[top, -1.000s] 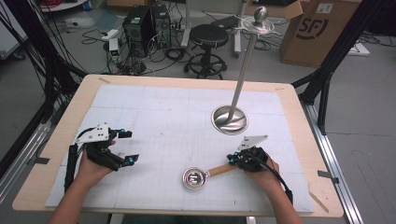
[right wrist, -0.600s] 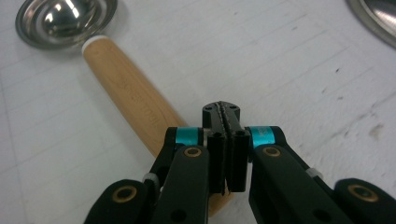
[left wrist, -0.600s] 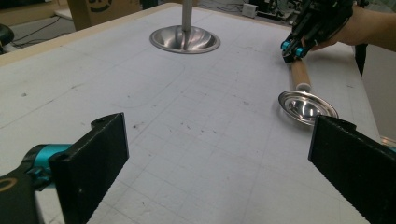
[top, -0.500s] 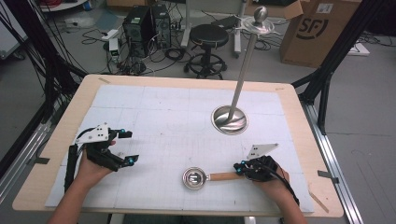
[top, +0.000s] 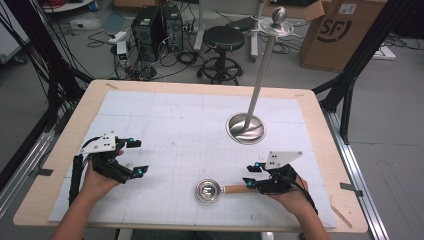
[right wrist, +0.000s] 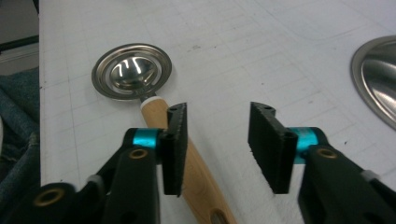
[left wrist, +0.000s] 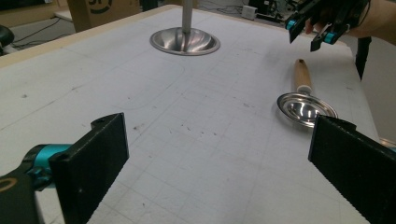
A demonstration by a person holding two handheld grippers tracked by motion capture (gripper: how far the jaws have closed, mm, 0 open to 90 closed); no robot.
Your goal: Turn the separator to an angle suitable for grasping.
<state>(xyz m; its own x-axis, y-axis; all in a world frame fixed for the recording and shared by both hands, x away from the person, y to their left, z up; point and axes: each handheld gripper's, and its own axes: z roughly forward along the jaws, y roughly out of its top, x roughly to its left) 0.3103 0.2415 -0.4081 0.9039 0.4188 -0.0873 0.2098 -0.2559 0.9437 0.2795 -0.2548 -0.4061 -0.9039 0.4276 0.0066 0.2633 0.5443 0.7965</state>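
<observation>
A metal ladle (top: 208, 191) with a wooden handle (top: 237, 189) lies flat near the table's front edge, bowl to the left. My right gripper (top: 251, 174) is open at the handle's right end. In the right gripper view (right wrist: 217, 121) the handle (right wrist: 196, 172) runs under the left jaw, not between the jaws, and the bowl (right wrist: 131, 71) lies ahead. My left gripper (top: 136, 156) rests at the front left, open wide and empty. In the left gripper view (left wrist: 217, 130) it faces the ladle (left wrist: 306, 107) and the right gripper (left wrist: 313, 30).
A tall metal stand with a round base (top: 245, 128) rises from the table's right centre; its base also shows in the gripper views (left wrist: 185, 41) (right wrist: 378, 79). A white gridded mat (top: 190, 130) covers the wooden table. Beyond it are a stool, computers and boxes.
My right gripper has shifted right and nearer along the wooden handle. The handle has swung from a slant to lying straight. The left gripper has not moved.
</observation>
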